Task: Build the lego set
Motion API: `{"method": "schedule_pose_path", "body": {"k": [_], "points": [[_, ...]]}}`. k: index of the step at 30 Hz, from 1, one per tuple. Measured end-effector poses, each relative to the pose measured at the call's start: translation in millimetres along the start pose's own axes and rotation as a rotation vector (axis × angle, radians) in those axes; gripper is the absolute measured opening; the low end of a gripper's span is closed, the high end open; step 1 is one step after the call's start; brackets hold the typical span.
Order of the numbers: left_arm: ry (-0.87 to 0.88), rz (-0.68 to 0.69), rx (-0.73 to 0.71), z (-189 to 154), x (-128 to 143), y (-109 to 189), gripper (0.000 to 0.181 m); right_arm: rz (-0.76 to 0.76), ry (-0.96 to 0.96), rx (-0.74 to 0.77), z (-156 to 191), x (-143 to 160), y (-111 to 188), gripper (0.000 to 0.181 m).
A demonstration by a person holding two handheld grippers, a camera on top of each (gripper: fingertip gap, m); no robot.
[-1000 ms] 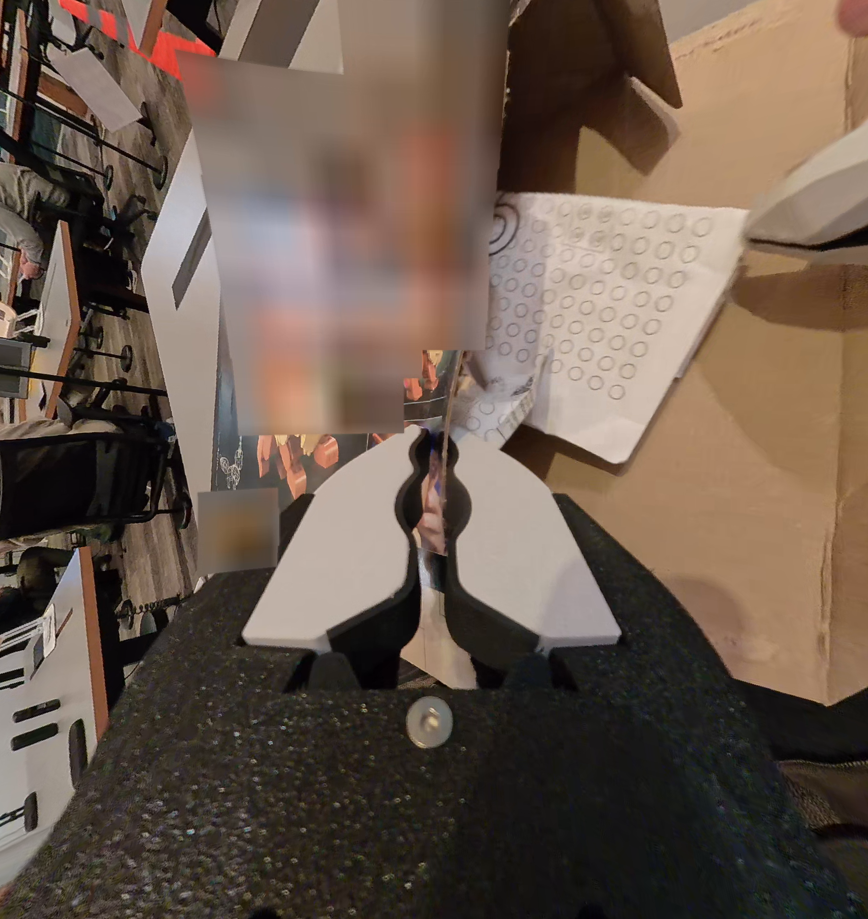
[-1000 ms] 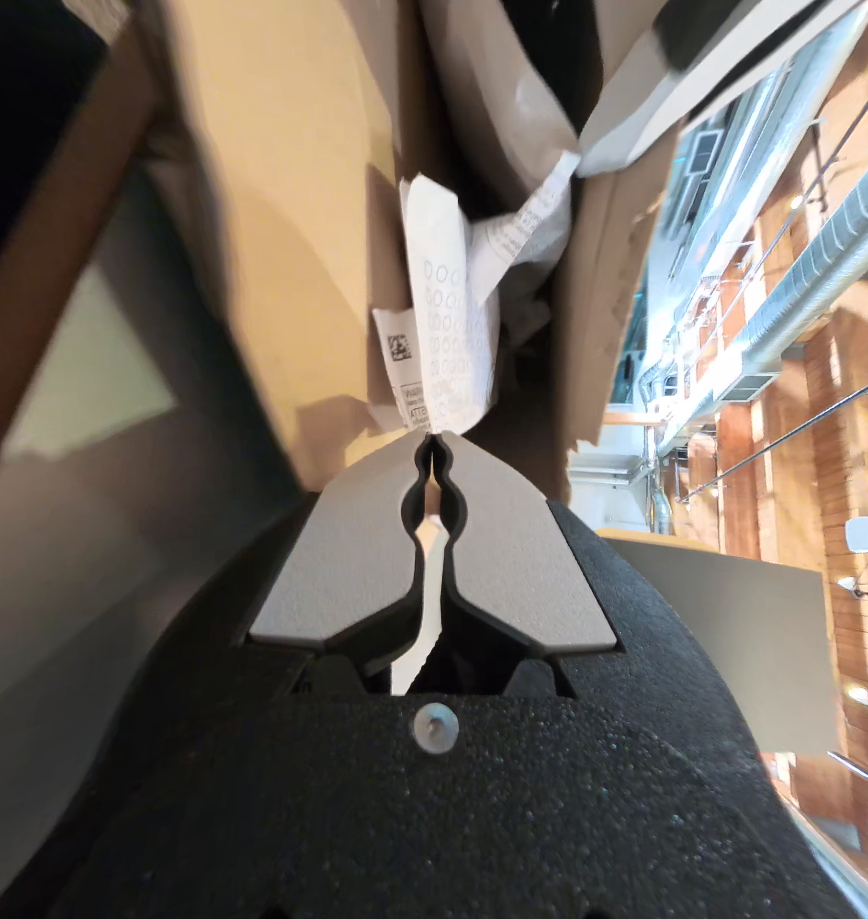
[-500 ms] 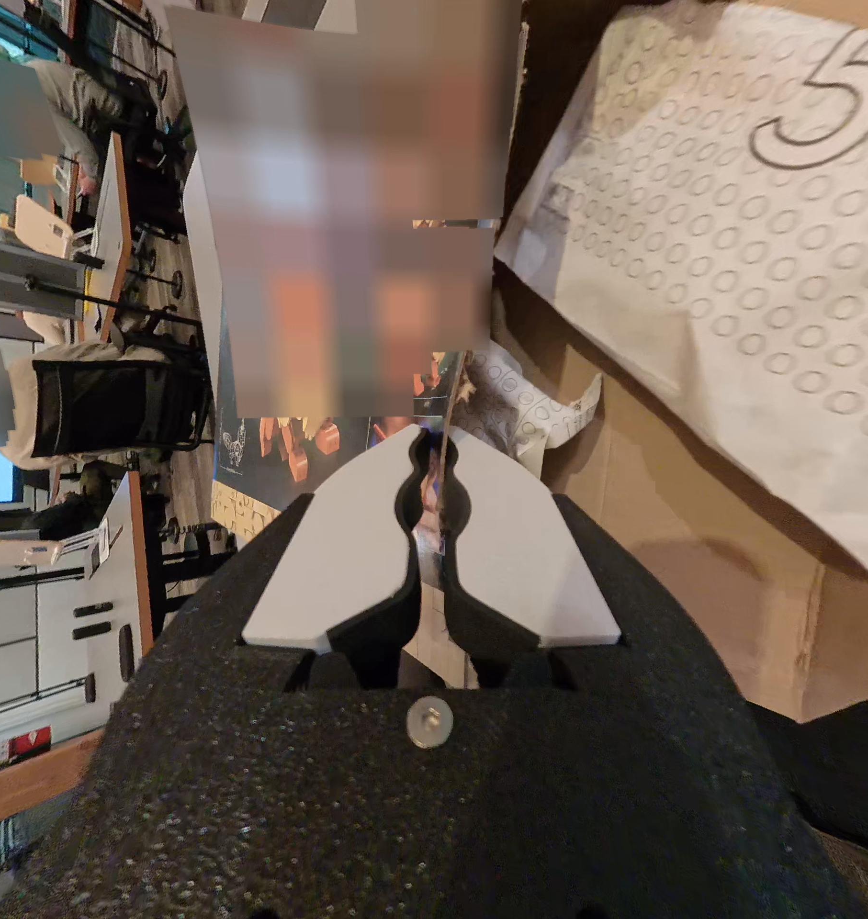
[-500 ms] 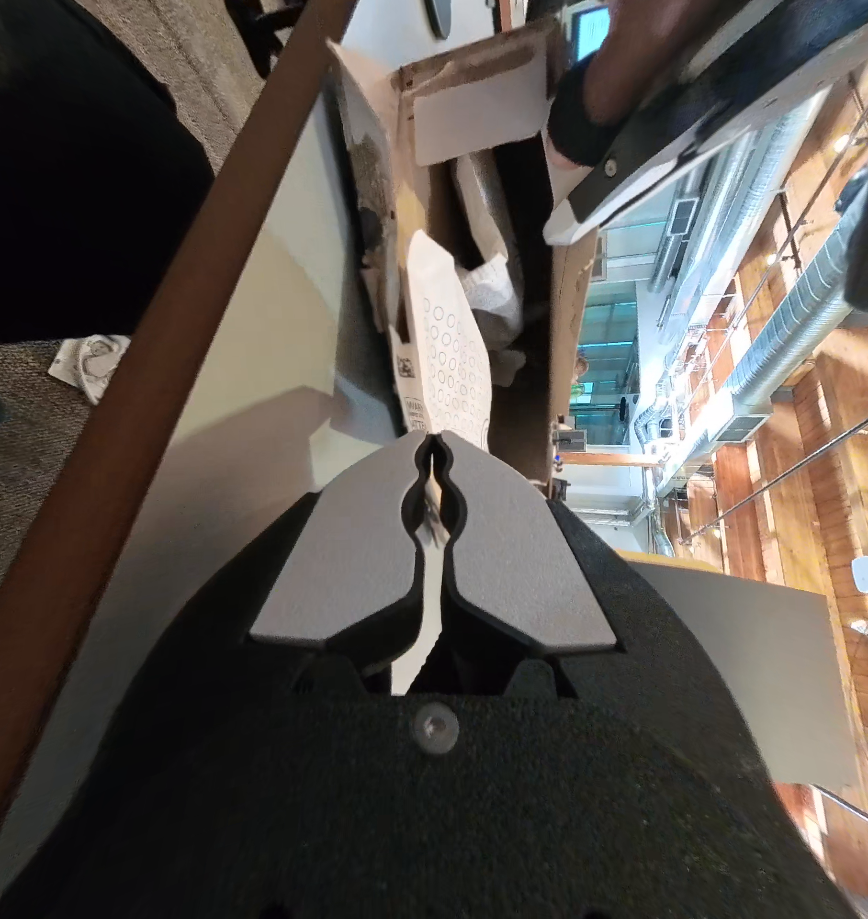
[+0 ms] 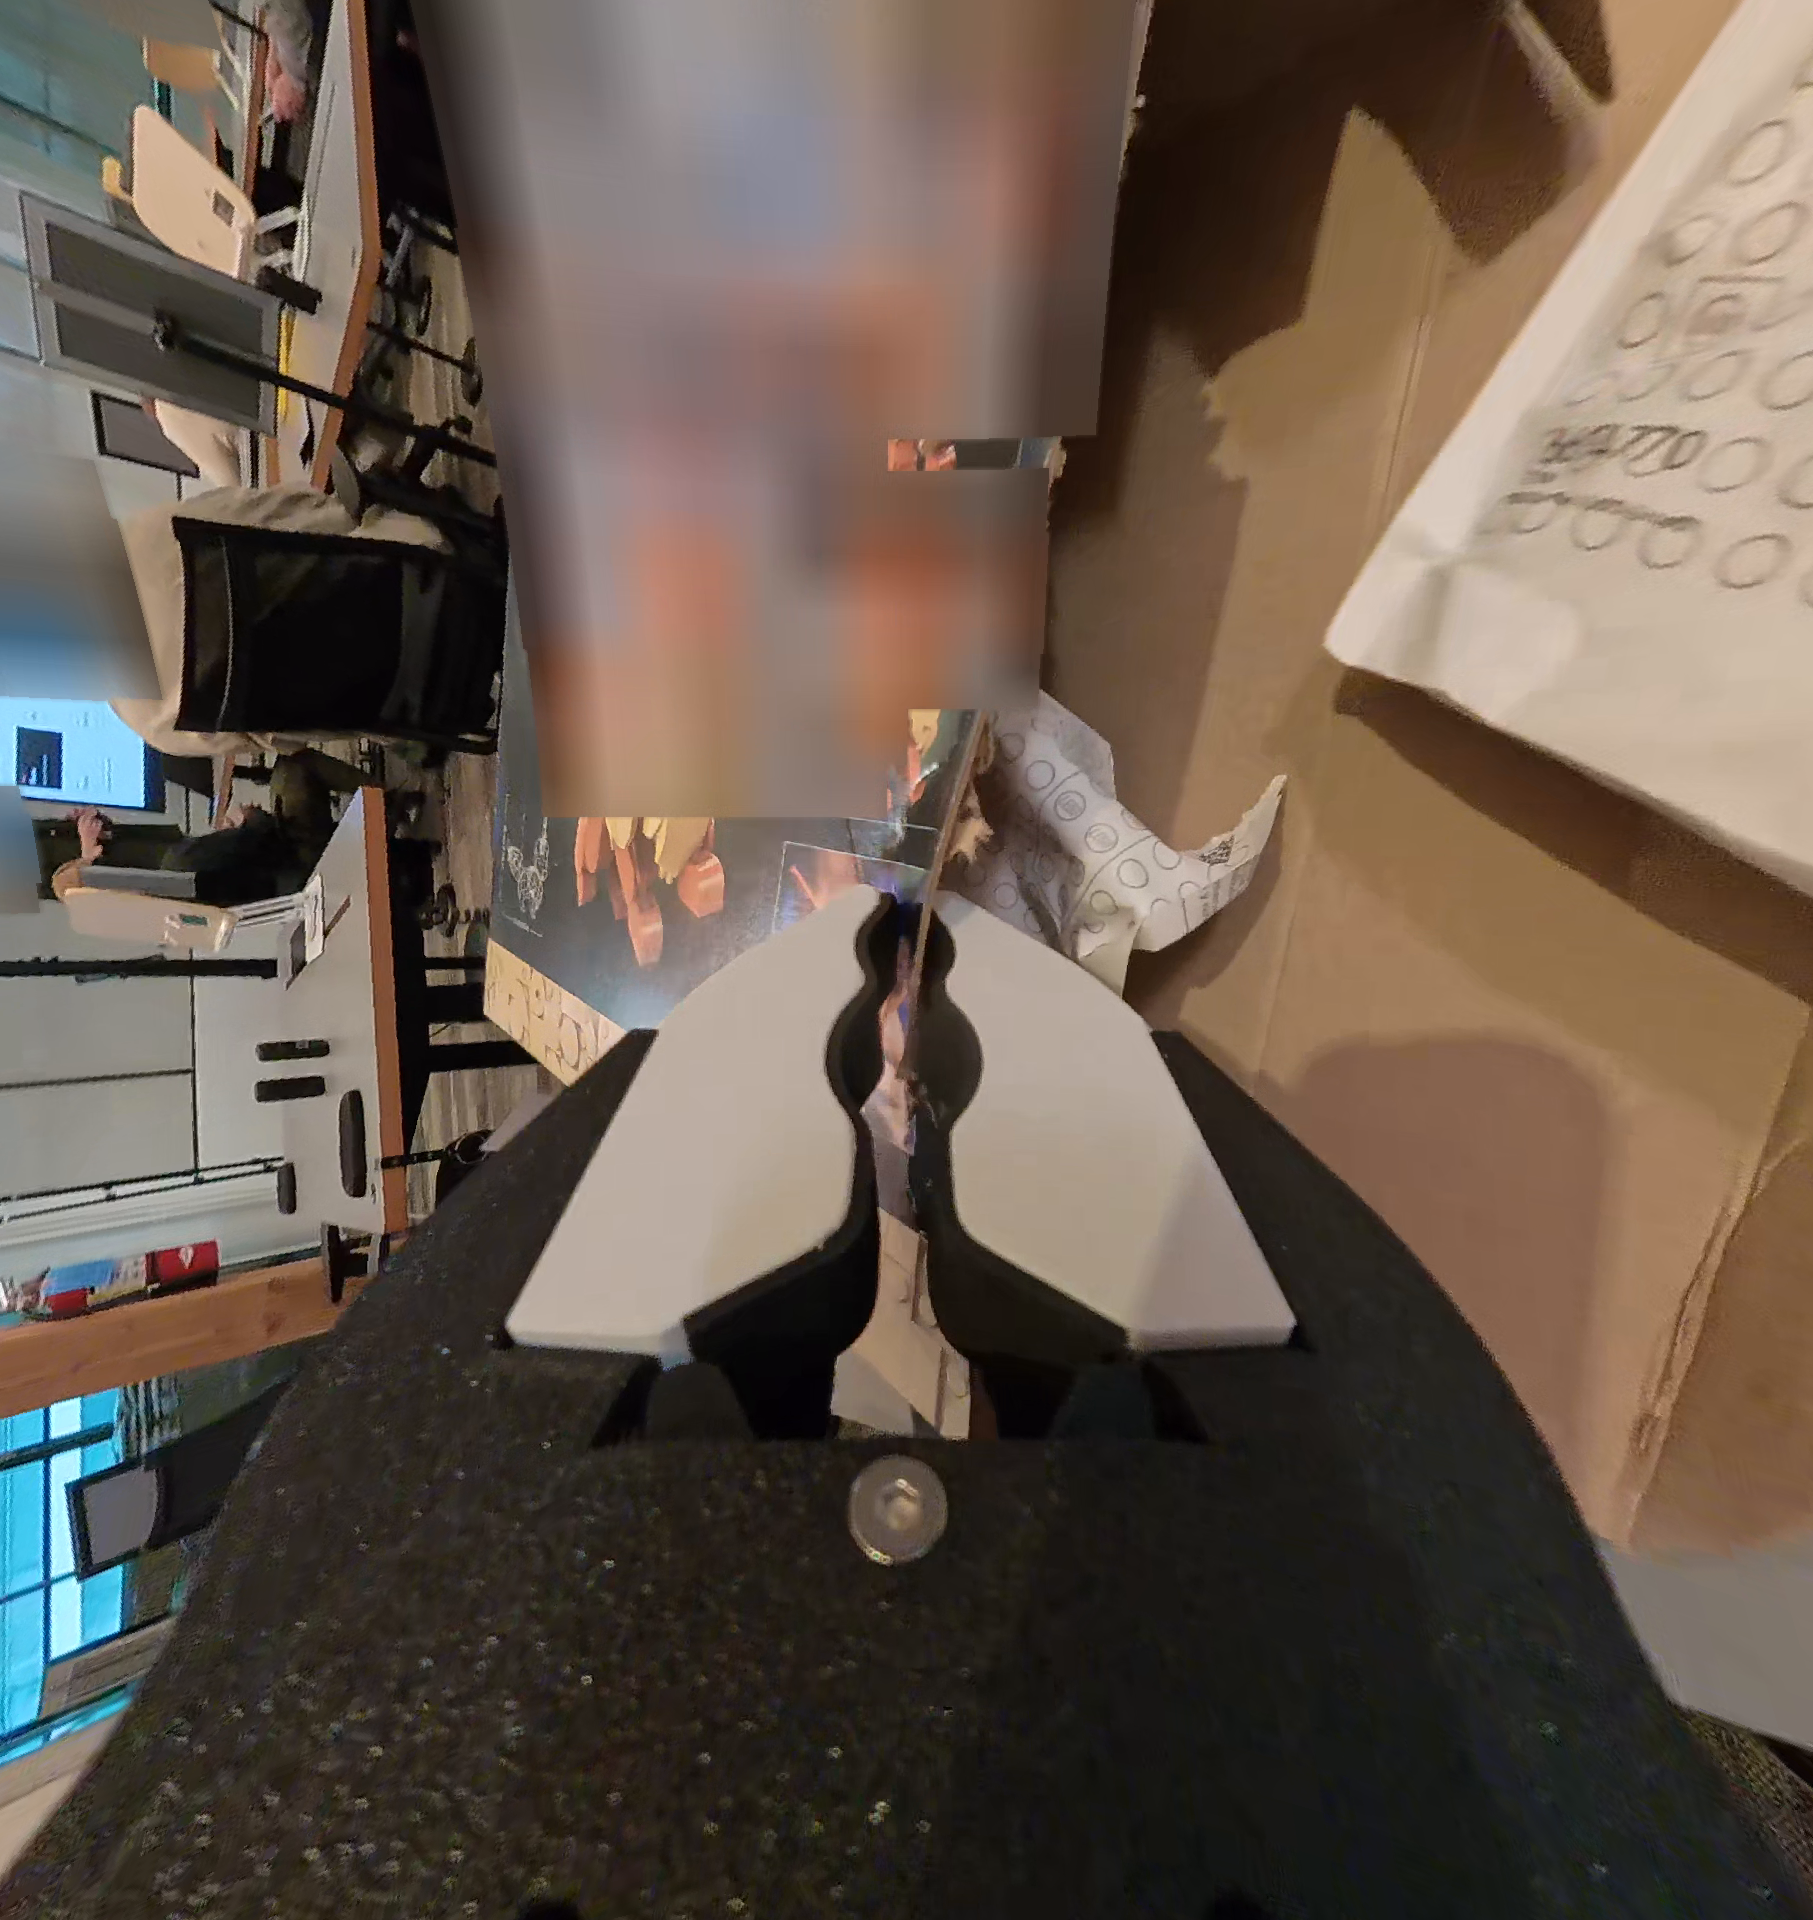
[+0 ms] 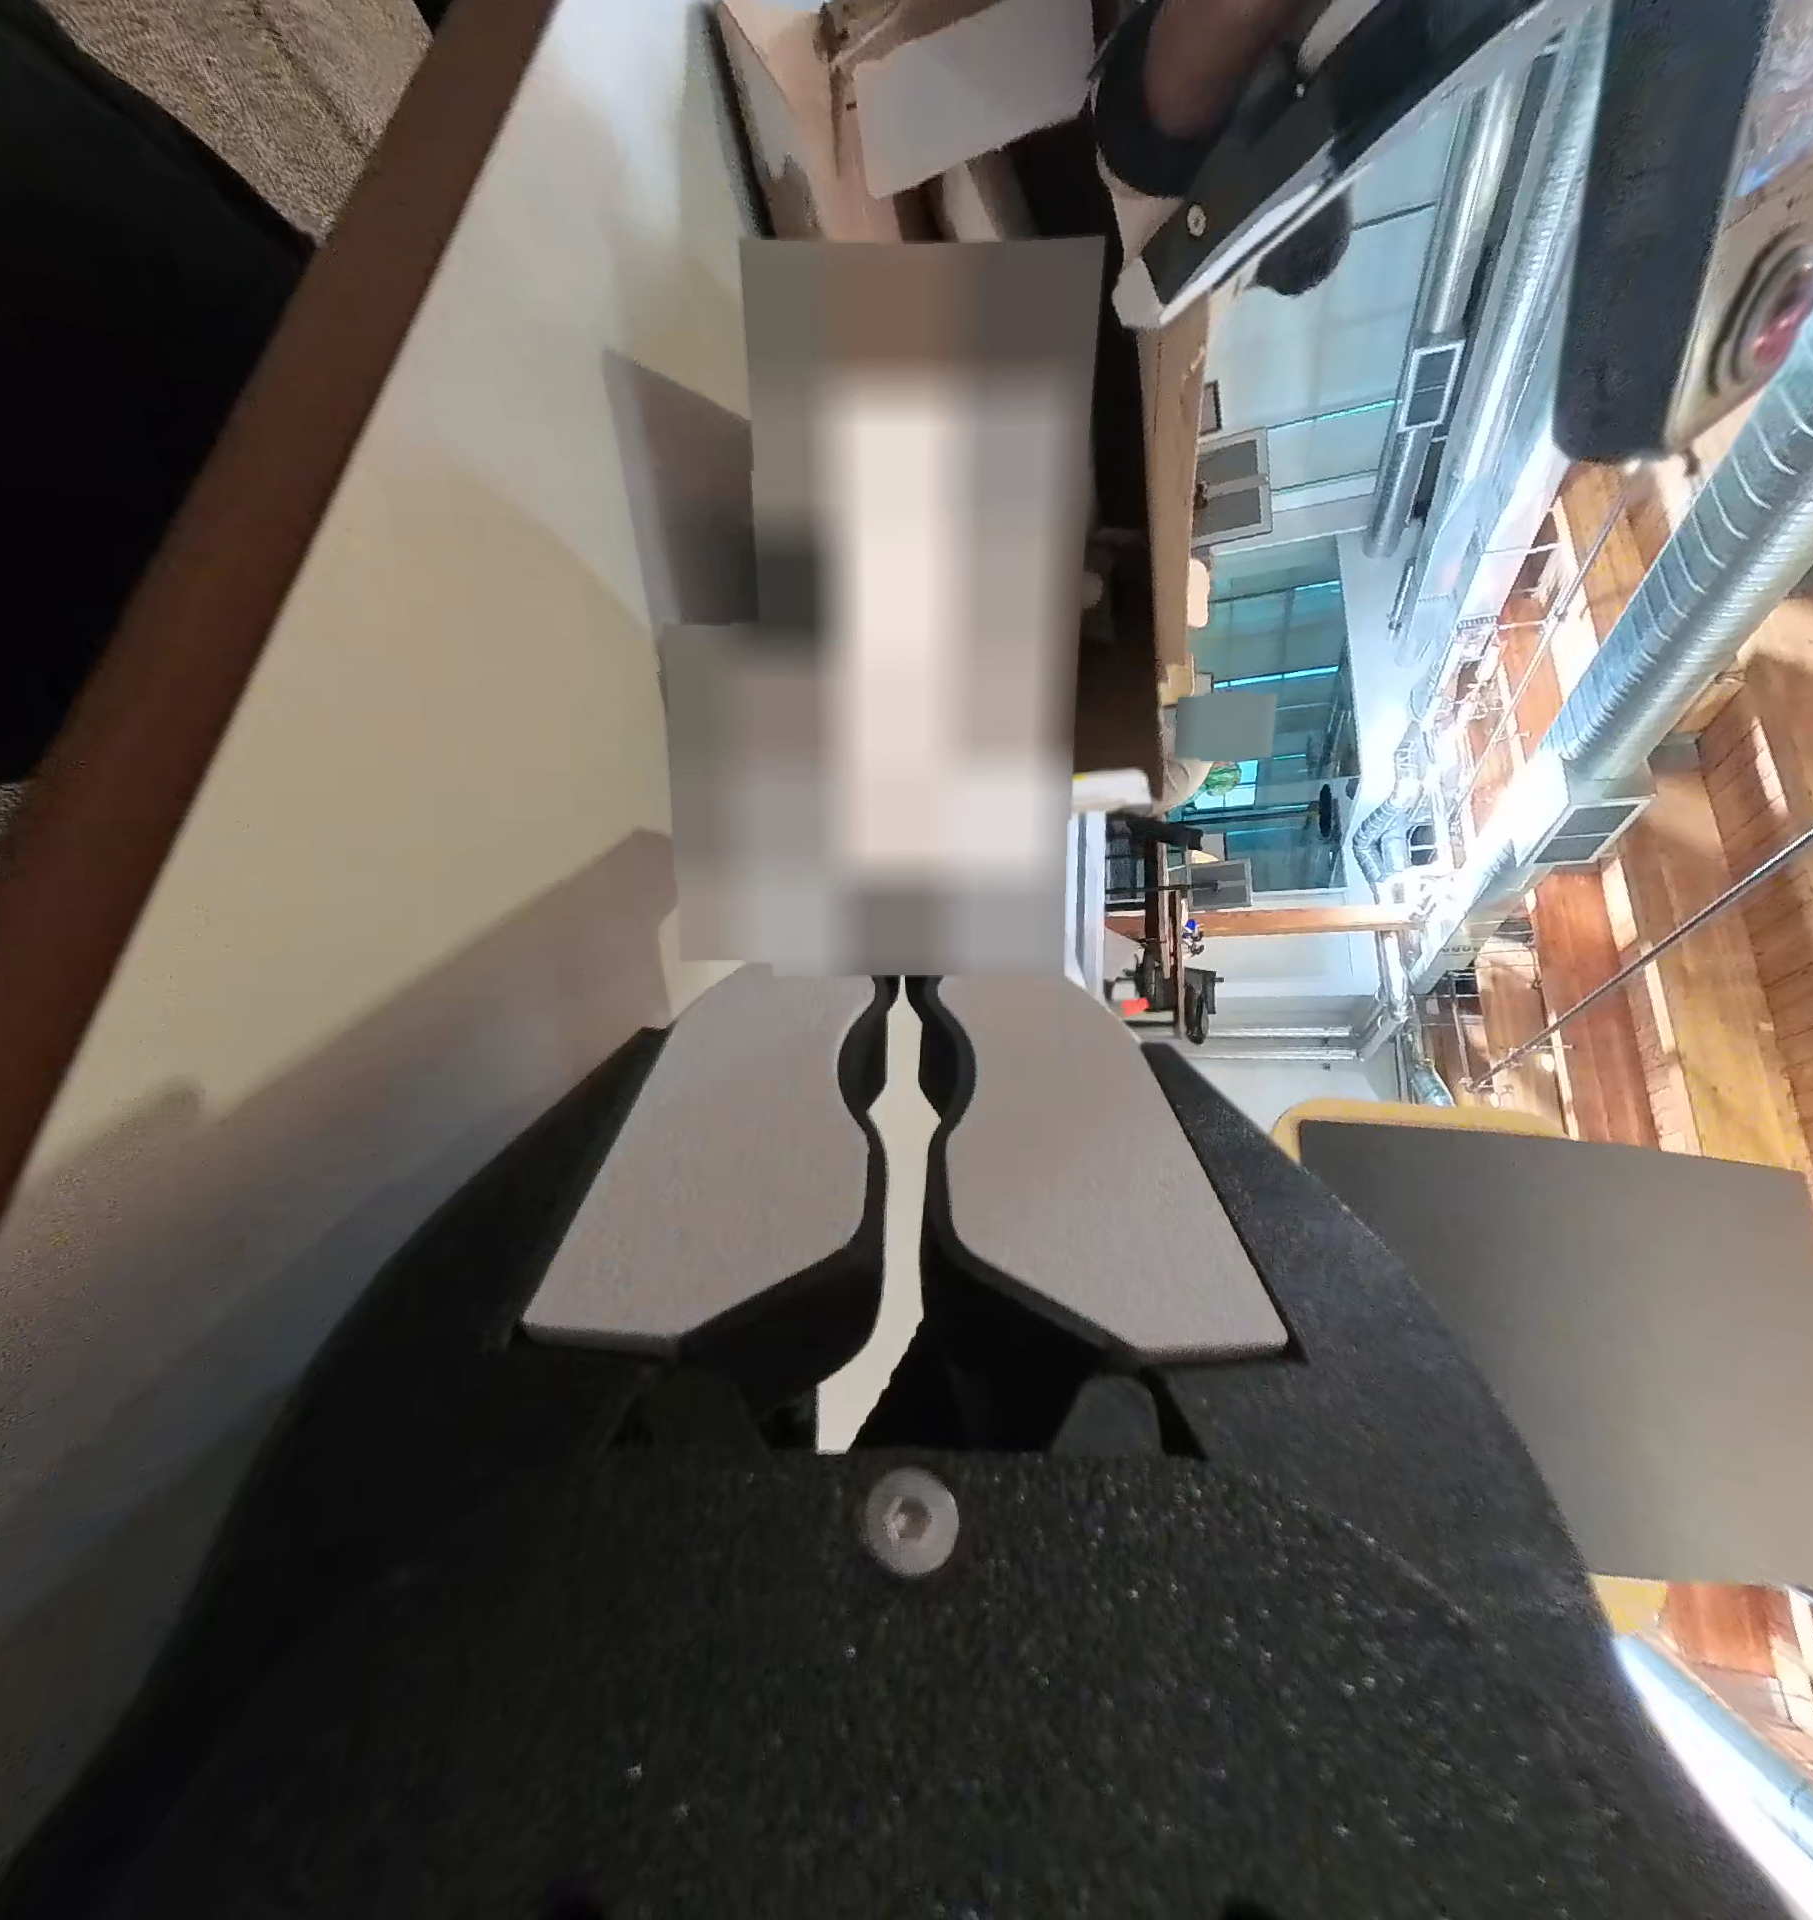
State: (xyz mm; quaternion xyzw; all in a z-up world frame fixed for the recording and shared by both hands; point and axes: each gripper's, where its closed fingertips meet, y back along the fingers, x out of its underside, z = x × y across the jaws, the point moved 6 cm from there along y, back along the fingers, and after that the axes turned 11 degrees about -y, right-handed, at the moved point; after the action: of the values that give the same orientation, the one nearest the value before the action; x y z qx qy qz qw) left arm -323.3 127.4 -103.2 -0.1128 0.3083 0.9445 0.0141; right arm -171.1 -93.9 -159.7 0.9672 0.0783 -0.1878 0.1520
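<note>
My left gripper point(image 5: 907, 904) is shut on the thin edge of the lego box wall point(image 5: 673, 883), printed outside and brown inside point(image 5: 1401, 1039). A crumpled white paper bag with ring marks point(image 5: 1089, 862) lies inside the box just past the fingertips. A larger white paper bag point(image 5: 1660, 468) hangs at the upper right. My right gripper point(image 6: 904, 982) is shut on that bag; a white strip point(image 6: 902, 1195) shows between the fingers, and a mosaic patch hides the rest. The box point(image 6: 829, 104) stands beyond it.
The white table top point(image 6: 414, 623) with a brown front edge point(image 6: 206, 520) runs along the left of the right wrist view. The left gripper's body point(image 6: 1245, 208) shows at the top. Office desks and a black chair point(image 5: 330, 623) stand behind the box. My hands' fingertips stand some 25 centimeters from each other.
My right gripper has pulled the white bag back out of the box and over the table. In the left wrist view the bag has moved up and right. My left gripper still holds the box wall.
</note>
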Motion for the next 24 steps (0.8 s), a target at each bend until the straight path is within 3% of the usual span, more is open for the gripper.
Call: {"method": "schedule_pose_path", "body": {"k": [15, 20, 22, 24], "points": [[0.02, 0.062, -0.034, 33.9, 19.8, -39.9, 0.009, 0.068, -0.048, 0.004, -6.7, 23.7, -7.4, 0.0], [0.031, -0.005, -0.074, 35.7, 18.0, -24.7, 0.025, 0.074, -0.107, 0.001, -11.1, 29.6, -7.2, 0.0], [0.022, -0.05, -0.123, 39.6, 15.9, -9.5, 0.037, 0.076, -0.134, -0.006, -12.9, 32.2, -6.6, 0.0], [0.037, -0.137, -0.168, 43.7, 10.1, 14.1, 0.037, 0.082, -0.161, -0.017, -14.3, 35.9, -5.1, 0.0]]}}
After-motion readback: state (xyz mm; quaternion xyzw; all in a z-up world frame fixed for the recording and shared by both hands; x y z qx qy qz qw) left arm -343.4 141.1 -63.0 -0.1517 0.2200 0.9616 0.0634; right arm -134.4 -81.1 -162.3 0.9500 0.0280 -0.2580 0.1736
